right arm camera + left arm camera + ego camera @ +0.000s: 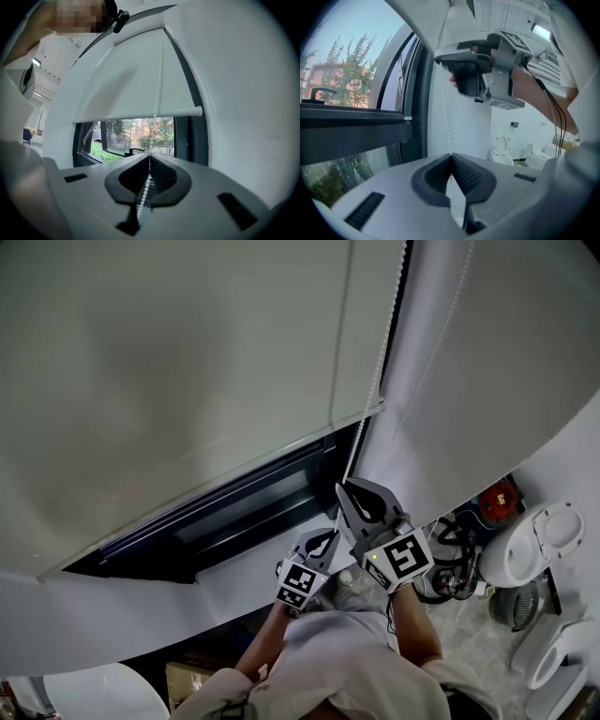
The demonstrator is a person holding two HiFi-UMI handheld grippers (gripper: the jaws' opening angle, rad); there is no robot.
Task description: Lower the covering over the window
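Note:
A white roller blind [187,381] covers most of the dark-framed window [244,512]; its bottom bar [140,114] hangs above a strip of bare glass. A white bead chain [380,371] runs down the blind's right edge. My right gripper [349,487] is shut on that chain, higher up. In the right gripper view the beads [157,93] pass straight between the closed pads [159,176]. My left gripper [323,540] is shut on the chain just below it. In the left gripper view the chain [447,117] drops into the closed jaws, with the right gripper [443,58] overhead.
A curved white wall [469,381] stands right of the window. White toilets and basins [534,545] sit on the floor at the right, beside a red object [499,500] and cables. Another toilet [502,149] shows in the left gripper view. Trees stand outside the glass.

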